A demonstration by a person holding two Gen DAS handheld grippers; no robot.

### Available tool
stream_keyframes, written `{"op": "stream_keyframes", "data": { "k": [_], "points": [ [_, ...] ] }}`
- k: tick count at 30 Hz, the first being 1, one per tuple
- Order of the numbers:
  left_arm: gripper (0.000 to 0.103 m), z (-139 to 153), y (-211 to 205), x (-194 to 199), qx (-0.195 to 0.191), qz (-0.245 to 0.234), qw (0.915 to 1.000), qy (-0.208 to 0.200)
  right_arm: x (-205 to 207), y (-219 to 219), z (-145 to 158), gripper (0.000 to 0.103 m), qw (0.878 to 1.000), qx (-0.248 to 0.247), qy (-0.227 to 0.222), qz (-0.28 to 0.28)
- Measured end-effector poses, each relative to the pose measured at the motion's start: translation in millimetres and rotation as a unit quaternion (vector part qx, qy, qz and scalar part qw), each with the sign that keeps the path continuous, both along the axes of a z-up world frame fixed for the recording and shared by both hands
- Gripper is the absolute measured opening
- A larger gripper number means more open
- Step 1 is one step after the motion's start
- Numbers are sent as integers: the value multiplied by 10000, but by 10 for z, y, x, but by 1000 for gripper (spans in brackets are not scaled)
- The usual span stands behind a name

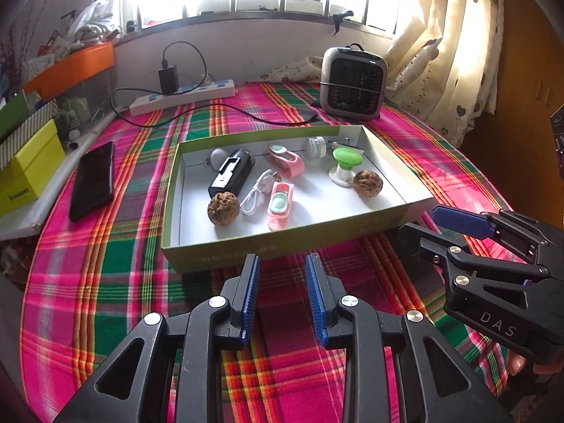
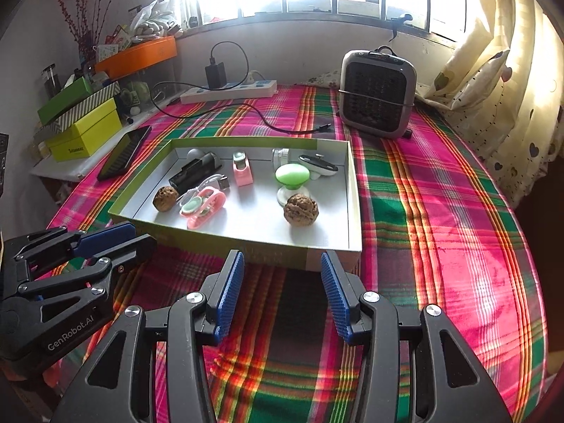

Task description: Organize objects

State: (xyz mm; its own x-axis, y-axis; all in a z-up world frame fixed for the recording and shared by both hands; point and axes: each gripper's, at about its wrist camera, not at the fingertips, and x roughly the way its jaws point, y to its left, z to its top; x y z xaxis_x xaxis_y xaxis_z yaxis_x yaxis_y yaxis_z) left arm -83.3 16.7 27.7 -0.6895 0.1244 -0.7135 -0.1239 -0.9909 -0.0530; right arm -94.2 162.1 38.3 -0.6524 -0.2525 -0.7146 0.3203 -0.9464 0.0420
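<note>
A shallow green box lies on the plaid cloth. In it are two walnuts, two pink clips, a black device, a white cable and a green-topped knob. The right wrist view shows the near walnut, the far walnut and the green knob. My left gripper is open and empty just in front of the box. My right gripper is open and empty at the box's near right corner.
A black phone lies left of the box. A power strip with a charger and cable sits at the back, a small heater at the back right. Yellow and green boxes stack on the left shelf. A curtain hangs right.
</note>
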Motion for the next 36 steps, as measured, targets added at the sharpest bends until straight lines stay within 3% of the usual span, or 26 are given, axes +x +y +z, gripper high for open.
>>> {"op": "stream_keyframes", "data": {
  "k": [22, 36],
  "points": [
    [29, -281, -49, 242, 57, 416, 9987, -299, 345, 68, -312, 50, 9994, 29, -333, -108],
    [39, -322, 29, 318, -45, 482, 9988, -17, 423, 85, -351, 55, 9997, -1, -143, -214]
  ]
}}
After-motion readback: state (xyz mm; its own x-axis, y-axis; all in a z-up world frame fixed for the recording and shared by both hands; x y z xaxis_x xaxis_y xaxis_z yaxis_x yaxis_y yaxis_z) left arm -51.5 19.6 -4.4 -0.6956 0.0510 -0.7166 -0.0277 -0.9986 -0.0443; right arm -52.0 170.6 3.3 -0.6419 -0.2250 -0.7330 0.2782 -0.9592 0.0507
